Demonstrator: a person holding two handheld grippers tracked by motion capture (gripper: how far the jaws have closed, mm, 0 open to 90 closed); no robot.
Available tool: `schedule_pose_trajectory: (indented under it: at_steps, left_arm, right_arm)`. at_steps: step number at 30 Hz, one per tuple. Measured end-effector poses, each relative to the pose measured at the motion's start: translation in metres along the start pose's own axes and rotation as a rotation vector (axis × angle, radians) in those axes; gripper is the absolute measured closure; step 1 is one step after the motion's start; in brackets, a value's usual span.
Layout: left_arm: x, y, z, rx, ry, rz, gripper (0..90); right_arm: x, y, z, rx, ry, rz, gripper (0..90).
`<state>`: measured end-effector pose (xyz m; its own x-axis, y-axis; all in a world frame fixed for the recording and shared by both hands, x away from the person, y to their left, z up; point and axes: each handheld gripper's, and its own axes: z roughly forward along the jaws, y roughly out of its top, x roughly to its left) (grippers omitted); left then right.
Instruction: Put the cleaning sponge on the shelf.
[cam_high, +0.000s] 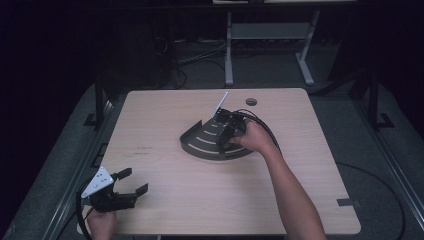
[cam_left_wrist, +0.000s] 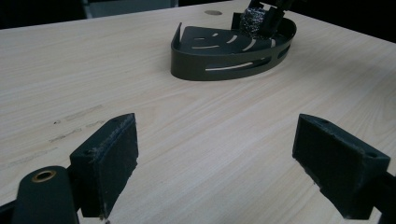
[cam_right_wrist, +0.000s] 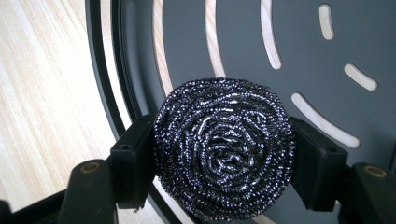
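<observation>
Scourer, round, coiled steel wire, dark silver (cam_right_wrist: 224, 151): clamped across its width between the two black pads of the right hand-held gripper (cam_right_wrist: 224, 158), jaws drawn in on its left and right edges, coil face turned toward that gripper's camera. Location: over the floor of the dark grey slotted metal corner caddy (cam_high: 200, 142), near its back corner; whether it touches the floor yet cannot be told.

Caddy: quarter-round, low curved front wall with long slots, curved slots through the base showing wood beneath; stands mid-counter on the pale wood-grain counter (cam_high: 165, 200).

Right hand-held gripper, high view (cam_high: 227, 132): angled downward into the caddy, the person's forearm entering from the lower right.

Left hand-held gripper (cam_high: 131, 182): at the near left corner of the counter, jaws spread wide, nothing between them, pointed toward the caddy, well apart from it.

Governing relation: caddy floor lies directly beyond the scourer along the right gripper's jaws; likely remaining move is a short lowering and release. Right hand is far nearer.
</observation>
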<state>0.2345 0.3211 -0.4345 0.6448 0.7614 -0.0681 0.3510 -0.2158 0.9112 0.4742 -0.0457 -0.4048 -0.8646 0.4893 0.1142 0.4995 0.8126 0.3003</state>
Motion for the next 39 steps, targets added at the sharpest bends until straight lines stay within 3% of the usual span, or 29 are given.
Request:
schedule_pose_trajectory:
  at_steps: [14, 39]
  left_arm:
    - [0.002, -0.001, 0.0, 0.0, 0.002, -0.005, 13.7]
    - [0.002, 0.0, 0.0, 0.0, 0.003, -0.005, 13.7]
  right_arm:
    - [-0.008, 0.003, 0.022, 0.03, -0.017, 0.014, 31.3]
    - [-0.013, 0.003, 0.031, 0.021, -0.023, 0.049, 31.0]
